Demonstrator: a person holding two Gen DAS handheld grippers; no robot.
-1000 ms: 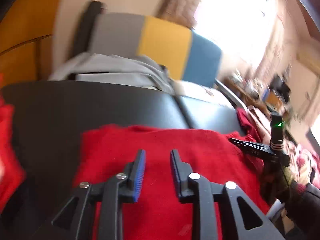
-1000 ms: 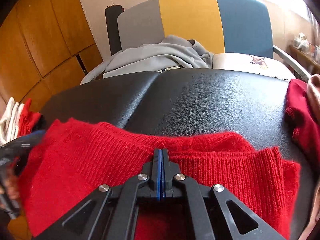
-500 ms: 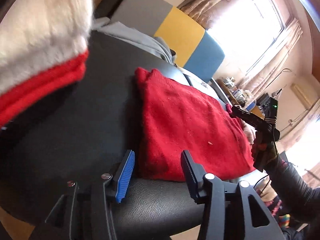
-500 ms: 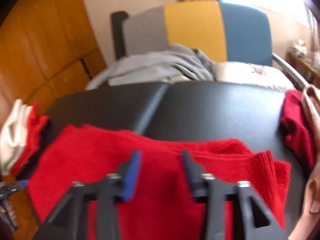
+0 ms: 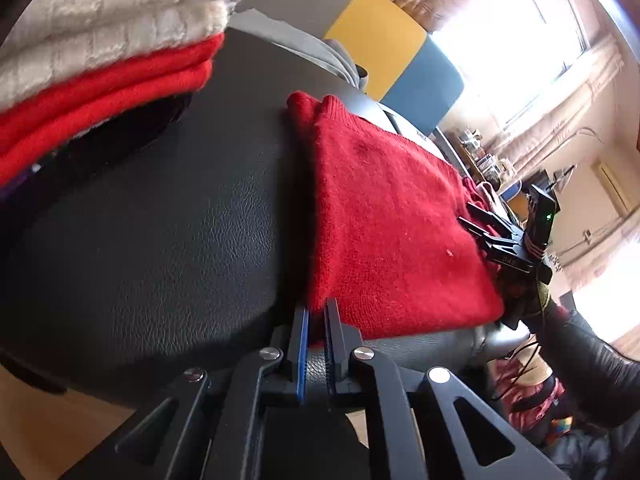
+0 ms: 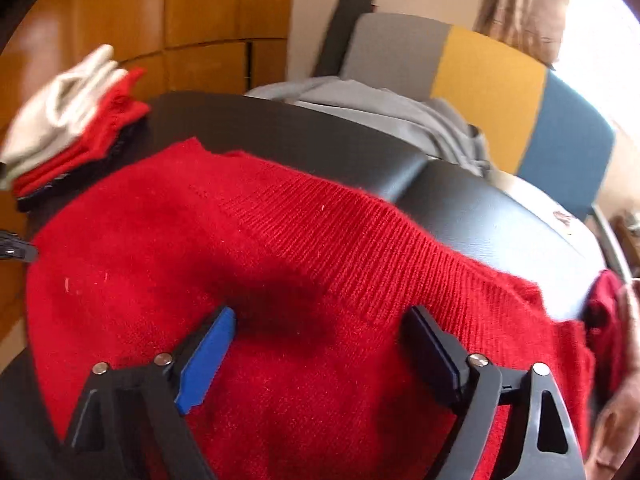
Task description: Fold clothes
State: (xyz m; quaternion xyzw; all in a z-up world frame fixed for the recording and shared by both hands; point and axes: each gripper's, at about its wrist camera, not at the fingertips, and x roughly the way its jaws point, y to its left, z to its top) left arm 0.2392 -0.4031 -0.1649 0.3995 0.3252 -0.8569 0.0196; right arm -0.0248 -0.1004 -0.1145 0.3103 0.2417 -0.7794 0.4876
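A folded red knit sweater lies on a black padded table; it also fills the right wrist view. My left gripper is shut on the sweater's near corner at the table's front edge. My right gripper is open and empty, just above the sweater near its ribbed hem. It also shows in the left wrist view at the sweater's far side.
A stack of folded white and red clothes sits at the table's left end, close in the left wrist view. A grey garment lies on a grey, yellow and blue chair behind. Dark red cloth hangs at right.
My right gripper let go of the sweater and opened wide. My left gripper swung to the sweater's left corner and shut on it.
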